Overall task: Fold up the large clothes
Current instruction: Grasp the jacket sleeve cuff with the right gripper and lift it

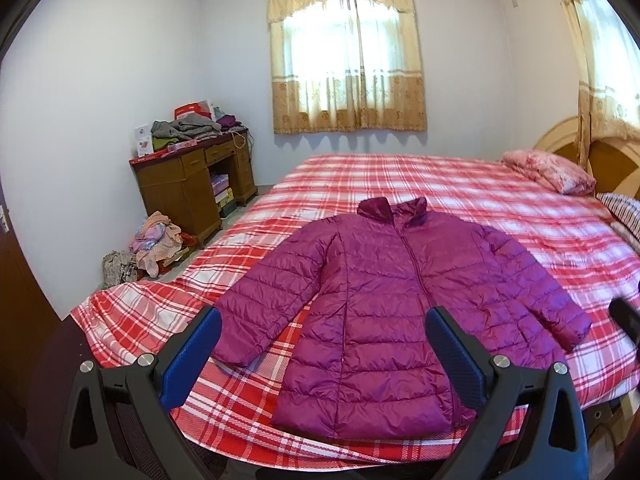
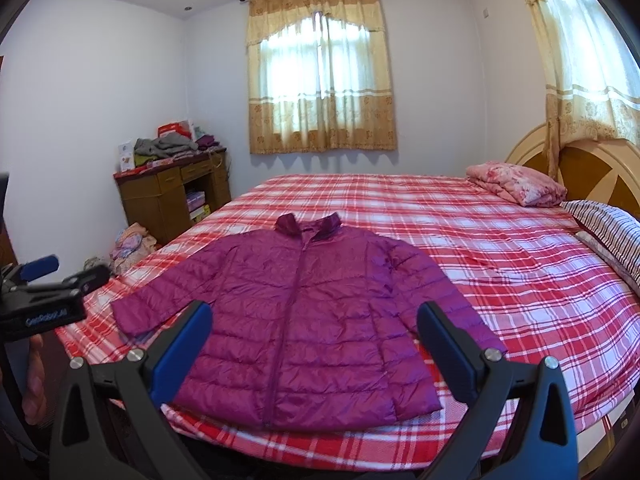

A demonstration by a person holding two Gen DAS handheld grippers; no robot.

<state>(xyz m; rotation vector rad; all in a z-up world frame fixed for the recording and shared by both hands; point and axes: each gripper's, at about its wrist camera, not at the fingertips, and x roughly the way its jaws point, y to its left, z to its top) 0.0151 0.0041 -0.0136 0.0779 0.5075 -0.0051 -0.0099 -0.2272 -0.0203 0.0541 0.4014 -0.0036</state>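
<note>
A magenta quilted puffer jacket (image 1: 384, 304) lies flat and zipped on the red plaid bed (image 1: 500, 200), collar away from me, both sleeves spread outward. It also shows in the right wrist view (image 2: 296, 328). My left gripper (image 1: 324, 344) is open and empty, held above the near edge of the bed in front of the jacket's hem. My right gripper (image 2: 314, 340) is open and empty, also hovering before the hem. The left gripper (image 2: 60, 276) shows at the left edge of the right wrist view.
A folded pink quilt (image 2: 516, 184) and a striped pillow (image 2: 608, 232) lie by the wooden headboard (image 2: 592, 168). A wooden desk (image 1: 188, 184) piled with clothes stands at the far left wall, with a heap of clothes (image 1: 156, 240) on the floor.
</note>
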